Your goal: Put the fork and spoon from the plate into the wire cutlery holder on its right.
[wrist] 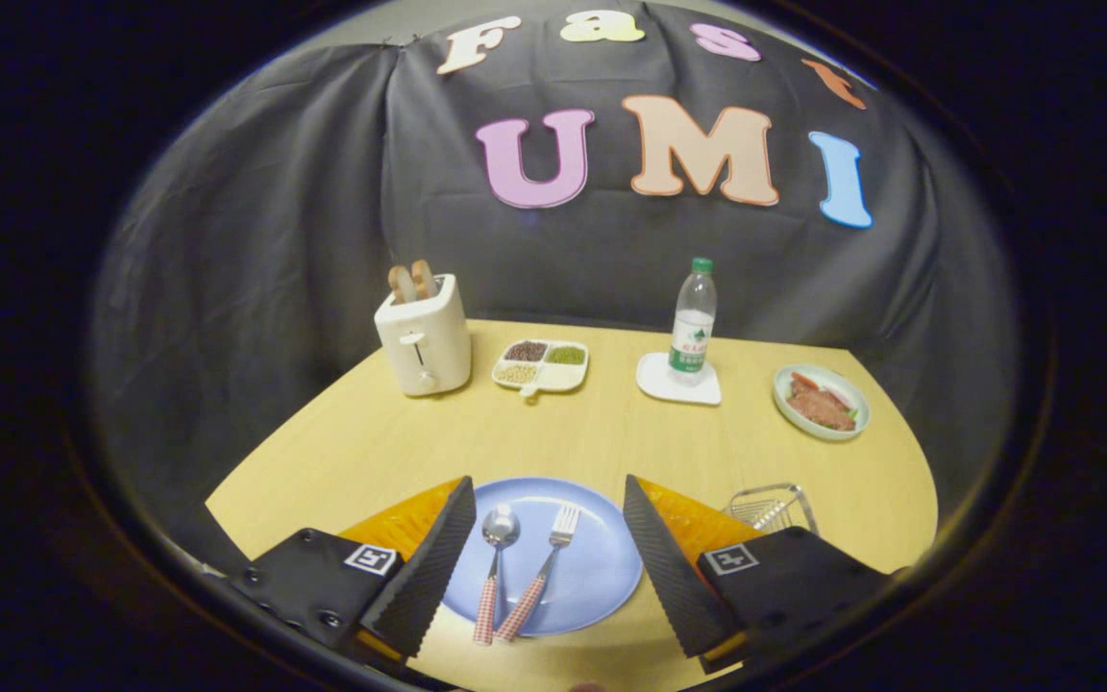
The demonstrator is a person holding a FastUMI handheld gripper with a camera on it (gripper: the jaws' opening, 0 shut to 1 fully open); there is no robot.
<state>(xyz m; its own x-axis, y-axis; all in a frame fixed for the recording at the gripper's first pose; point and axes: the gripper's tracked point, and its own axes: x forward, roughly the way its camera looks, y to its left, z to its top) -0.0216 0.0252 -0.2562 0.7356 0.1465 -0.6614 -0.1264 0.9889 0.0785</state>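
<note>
While the gripper [549, 567] hung above the near edge of the wooden table [361, 442], its fingers stood wide apart and held nothing, with the blue plate [602, 567] lying between them.

On the left of the plate lay the spoon [494, 567], bowl toward the far side, its checked handle reaching past the near rim. Just to its right lay the fork [542, 572], tines far, handle slanting in so that the two handle ends were close together, touching or nearly so; which, could not be told.

Both pieces were judged light, rigid and thin, with smooth metal heads likely to slip under a pinch. The checked handles, thicker and apparently less slick, were judged the better hold, taken across the width near mid-length, where the two handles were still apart. Lying flat on the plate, each piece offered little height to grip; the overhanging handle ends looked easier to get under. The plate might slide or tip if pressed at its rim.

To the right of the plate, partly hidden behind the right finger, stood the wire cutlery holder [771, 506], which appeared empty and light enough to shift if knocked.

Along the far side stood a toaster [424, 336], a divided dish of beans [541, 366], a water bottle [693, 322] on a coaster [676, 383], and a bowl of food [821, 402].
</note>
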